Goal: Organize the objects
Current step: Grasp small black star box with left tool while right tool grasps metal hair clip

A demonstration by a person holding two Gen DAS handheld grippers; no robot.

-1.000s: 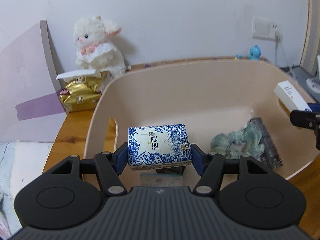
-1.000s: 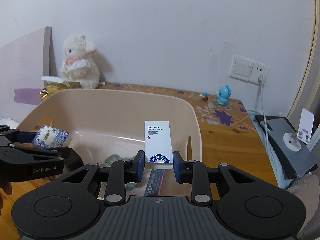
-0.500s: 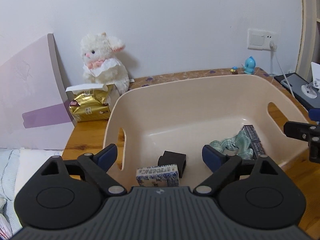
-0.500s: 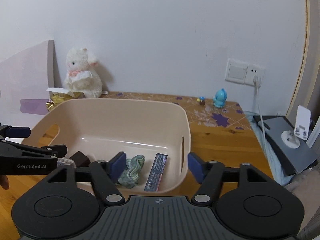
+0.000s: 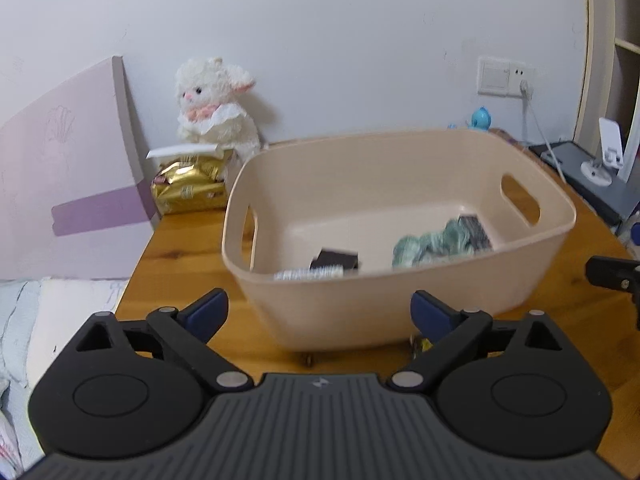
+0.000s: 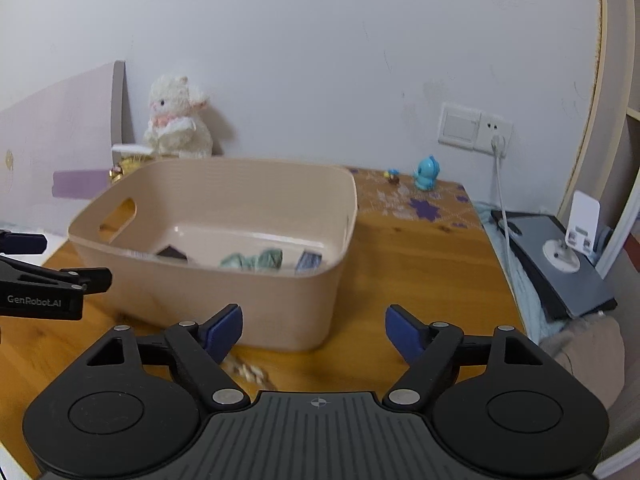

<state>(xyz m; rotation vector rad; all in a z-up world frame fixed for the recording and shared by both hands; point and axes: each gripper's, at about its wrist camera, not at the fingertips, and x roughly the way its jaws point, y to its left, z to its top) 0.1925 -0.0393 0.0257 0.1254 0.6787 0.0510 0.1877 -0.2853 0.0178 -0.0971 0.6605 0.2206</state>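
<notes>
A beige plastic basket stands on the wooden table; it also shows in the right wrist view. Inside lie a blue-patterned tissue pack, a dark box, a green cloth and a dark flat packet. My left gripper is open and empty, in front of the basket's near wall. My right gripper is open and empty, near the basket's right corner. The white box I held is out of sight.
A white plush lamb and a gold packet stand at the back left beside a pink board. A blue figurine, a wall socket with cable and a tablet with phone stand are at the right. Small crumbs lie on the table.
Both grippers opened and dropped the tissue pack and the white box into the basket, then pulled back and out of the basket to its front.
</notes>
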